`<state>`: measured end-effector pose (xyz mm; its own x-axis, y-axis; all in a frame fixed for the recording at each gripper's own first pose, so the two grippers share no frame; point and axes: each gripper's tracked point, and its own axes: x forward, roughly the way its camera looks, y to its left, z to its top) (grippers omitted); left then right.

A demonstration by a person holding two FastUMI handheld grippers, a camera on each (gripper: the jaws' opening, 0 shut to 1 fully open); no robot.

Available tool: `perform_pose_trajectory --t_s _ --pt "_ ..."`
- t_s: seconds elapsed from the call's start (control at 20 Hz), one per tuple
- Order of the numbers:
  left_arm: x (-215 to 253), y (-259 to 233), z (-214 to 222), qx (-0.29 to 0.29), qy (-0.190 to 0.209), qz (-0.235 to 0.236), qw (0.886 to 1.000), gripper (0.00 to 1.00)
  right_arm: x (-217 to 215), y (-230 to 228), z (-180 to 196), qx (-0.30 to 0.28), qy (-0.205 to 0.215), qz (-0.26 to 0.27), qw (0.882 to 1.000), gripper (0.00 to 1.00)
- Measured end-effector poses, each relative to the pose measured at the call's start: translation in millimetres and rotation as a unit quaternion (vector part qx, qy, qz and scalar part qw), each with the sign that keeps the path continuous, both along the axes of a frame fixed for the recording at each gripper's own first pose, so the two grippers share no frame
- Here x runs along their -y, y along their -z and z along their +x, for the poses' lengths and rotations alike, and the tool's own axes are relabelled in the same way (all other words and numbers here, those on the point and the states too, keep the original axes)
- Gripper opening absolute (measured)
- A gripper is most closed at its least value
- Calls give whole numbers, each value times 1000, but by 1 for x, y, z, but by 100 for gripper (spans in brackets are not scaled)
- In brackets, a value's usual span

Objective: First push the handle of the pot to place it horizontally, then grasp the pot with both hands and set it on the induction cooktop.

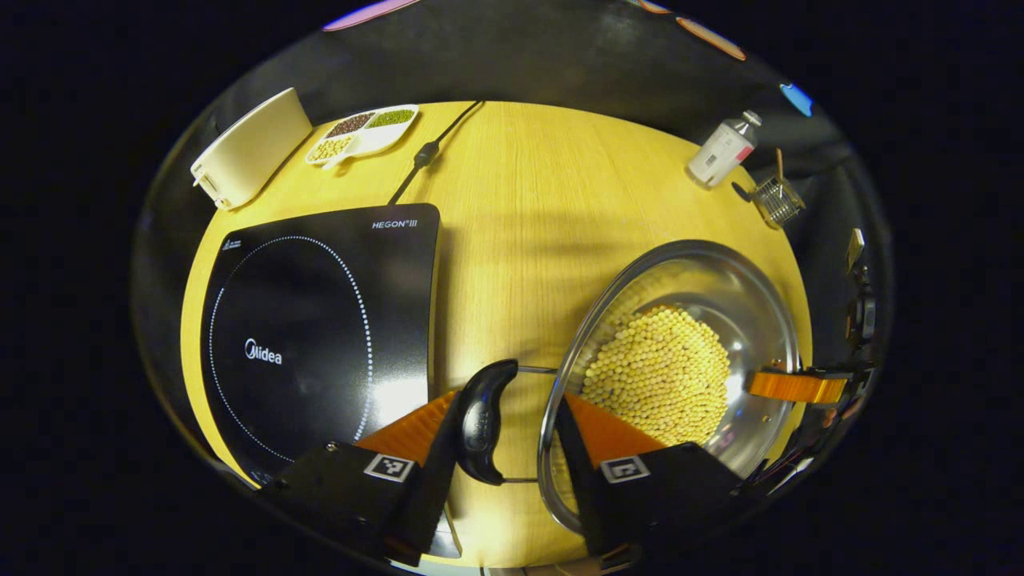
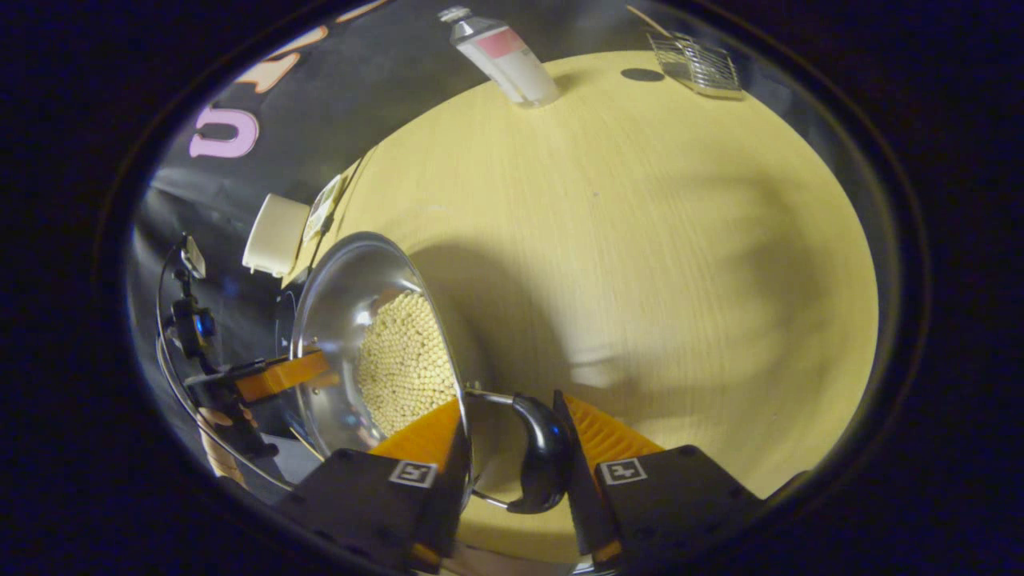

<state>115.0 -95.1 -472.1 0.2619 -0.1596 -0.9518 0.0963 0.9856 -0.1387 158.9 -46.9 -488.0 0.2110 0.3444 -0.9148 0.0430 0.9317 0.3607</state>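
The steel pot, part full of pale soybeans, stands right of the black induction cooktop on the wooden table. My left gripper straddles the pot's near black handle and rim, one finger outside the handle and one inside the pot, shut on them. My right gripper holds the opposite black handle and rim of the pot the same way. The right gripper also shows on the far rim in the left gripper view. The left gripper shows across the pot in the right gripper view.
At the table's back left lie a white box, a divided dish of beans and the cooktop's cord. A white bottle and a wire basket stand at the back right. Bare table separates pot and cooktop.
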Motion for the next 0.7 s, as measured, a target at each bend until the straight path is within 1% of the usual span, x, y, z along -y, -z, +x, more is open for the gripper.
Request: perform_pose_trajectory --t_s 0.05,0.1,0.15,0.2,0.25,0.3,0.35,0.5,0.55,0.6,0.7 --pt "0 0 -1 -2 4 2 1000 72 -4 4 -3 -2 -3 3 1000 51" --pt "-1 -1 -1 -1 5 2 1000 69 -4 4 -2 1 -6 6 1000 51" --pt "-1 0 0 0 2 -1 1000 70 -5 4 -3 4 -10 7 1000 56" --pt "0 -1 -2 -2 -3 -6 1000 66 -5 4 -3 6 -16 7 1000 50" --pt "2 -2 -6 -7 -6 -12 1000 65 -2 3 -4 7 -20 4 1000 48" --pt "5 -3 -11 -13 -12 -19 1000 66 0 1 -5 9 -24 1 1000 54" --pt "7 -5 -16 -16 -18 -28 999 63 4 -3 -10 11 -26 -2 1000 48" --pt "11 -17 -29 -20 -19 -39 999 63 8 -19 -22 12 -28 -6 1000 48" --pt "11 -23 -32 -19 -15 -38 999 65 9 -23 -26 11 -27 -7 1000 48" --pt "10 -27 -36 -17 -11 -37 999 63 8 -27 -30 10 -24 -6 1000 48" --pt "7 -37 -43 -18 -8 -38 999 62 6 -36 -41 8 -21 -6 1000 48"
